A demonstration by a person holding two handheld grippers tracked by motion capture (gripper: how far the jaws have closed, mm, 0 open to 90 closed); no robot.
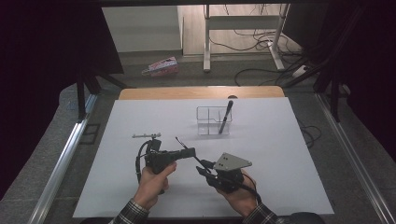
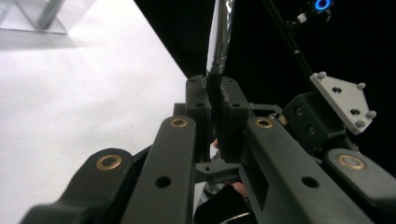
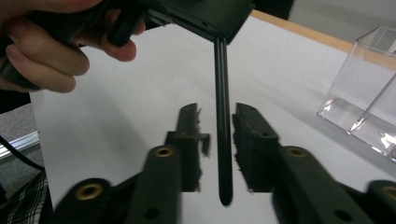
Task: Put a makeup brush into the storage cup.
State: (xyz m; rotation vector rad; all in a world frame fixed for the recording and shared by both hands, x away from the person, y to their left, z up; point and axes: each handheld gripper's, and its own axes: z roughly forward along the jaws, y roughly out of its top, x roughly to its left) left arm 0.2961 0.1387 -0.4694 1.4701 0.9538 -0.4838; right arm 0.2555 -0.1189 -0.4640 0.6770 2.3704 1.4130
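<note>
A slim black pen (image 1: 180,142) with a chrome section (image 2: 219,37) is clamped between the jaws of my left gripper (image 1: 190,151) (image 2: 215,88), which is shut on it above the near middle of the white table top (image 1: 271,154). In the right gripper view the pen's black shaft (image 3: 223,140) hangs down from the left gripper (image 3: 201,14) and passes between the pads (image 3: 250,140) of my right gripper (image 3: 215,109) (image 1: 201,165). A gap shows on each side of the shaft, so those jaws stand open around it.
A clear divided box (image 1: 208,122) (image 3: 369,79) stands farther back with another black pen (image 1: 227,115) leaning in it. A small grey metal rod (image 1: 146,136) lies left of my left gripper. A pink box (image 1: 161,66) and cables (image 1: 261,70) lie on the floor beyond the table.
</note>
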